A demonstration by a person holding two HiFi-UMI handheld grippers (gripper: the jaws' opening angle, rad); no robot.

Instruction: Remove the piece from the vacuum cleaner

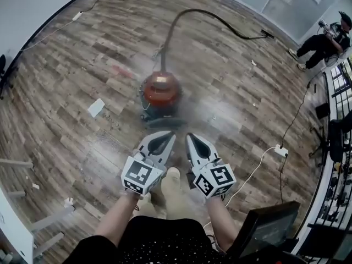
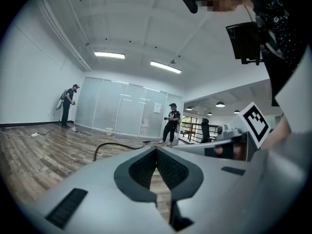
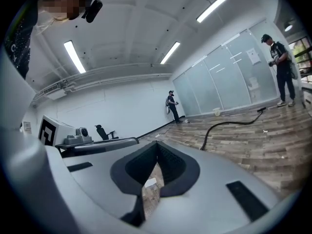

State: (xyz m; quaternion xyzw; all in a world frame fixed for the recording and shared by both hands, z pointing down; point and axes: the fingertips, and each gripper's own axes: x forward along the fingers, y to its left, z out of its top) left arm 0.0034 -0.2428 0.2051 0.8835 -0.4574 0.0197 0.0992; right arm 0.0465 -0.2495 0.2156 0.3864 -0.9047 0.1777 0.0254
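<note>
The vacuum cleaner [image 1: 161, 92] is a red canister standing on the wood floor ahead of me. Its black hose [image 1: 181, 21] runs away from it and curves right across the floor. My left gripper [image 1: 168, 135] and right gripper [image 1: 190, 136] are side by side, short of the canister and not touching it. Both are shut with nothing between the jaws. In the left gripper view the left gripper [image 2: 156, 149] shows its pads together, with the hose [image 2: 112, 145] lying beyond. The right gripper [image 3: 156, 143] looks the same in its own view, and the hose [image 3: 229, 123] lies to the right.
A white sheet of paper [image 1: 96, 107] lies left of the canister. A white power strip [image 1: 281, 150] with its cable lies to the right. A dark screen [image 1: 267, 224] stands at the lower right. A person [image 1: 324, 40] is at the far right, and another person [image 2: 171, 123] stands by the glass wall.
</note>
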